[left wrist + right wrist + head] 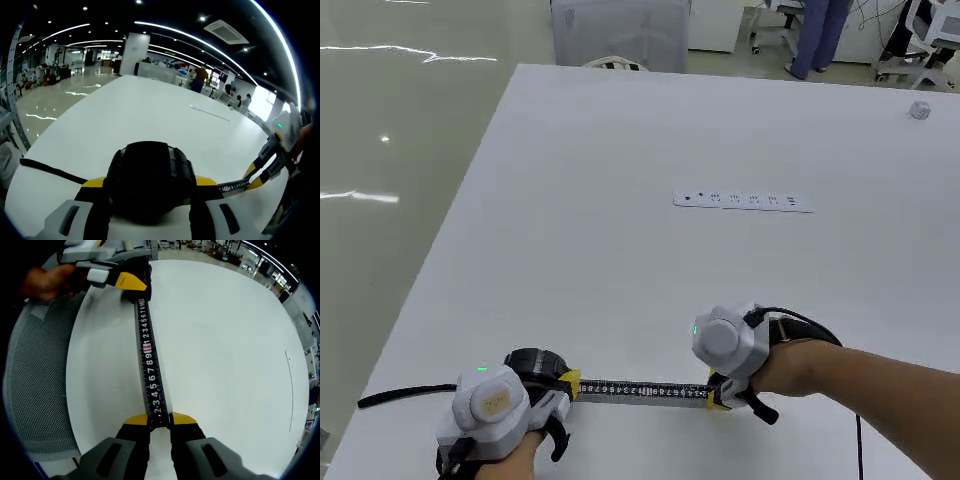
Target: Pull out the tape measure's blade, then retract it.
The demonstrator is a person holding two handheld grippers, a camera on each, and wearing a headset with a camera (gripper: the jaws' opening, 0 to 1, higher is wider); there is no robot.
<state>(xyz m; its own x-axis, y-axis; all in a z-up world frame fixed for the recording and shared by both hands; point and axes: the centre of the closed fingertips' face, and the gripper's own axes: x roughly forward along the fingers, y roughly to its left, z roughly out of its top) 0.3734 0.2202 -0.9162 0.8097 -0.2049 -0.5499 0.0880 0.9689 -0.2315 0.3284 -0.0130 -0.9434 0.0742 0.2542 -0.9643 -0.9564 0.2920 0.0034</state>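
Pull looks done, blade [150, 360] out. Your left gripper [565, 390] clamps the case [150, 175]; right gripper [160, 420] pinches the tip at 3 o'clock. Next: ease it toward 9 o'clock.

The blade's [148, 360] tip is hiding between the right gripper's [159, 418] jaws. The black case [150, 172] is covering the left gripper's [565, 390] jaw tips. A distant grey object [919, 110] is appearing too small to identify.

open-plan lab: glossy floor [400, 150], ceiling light strips [165, 28]
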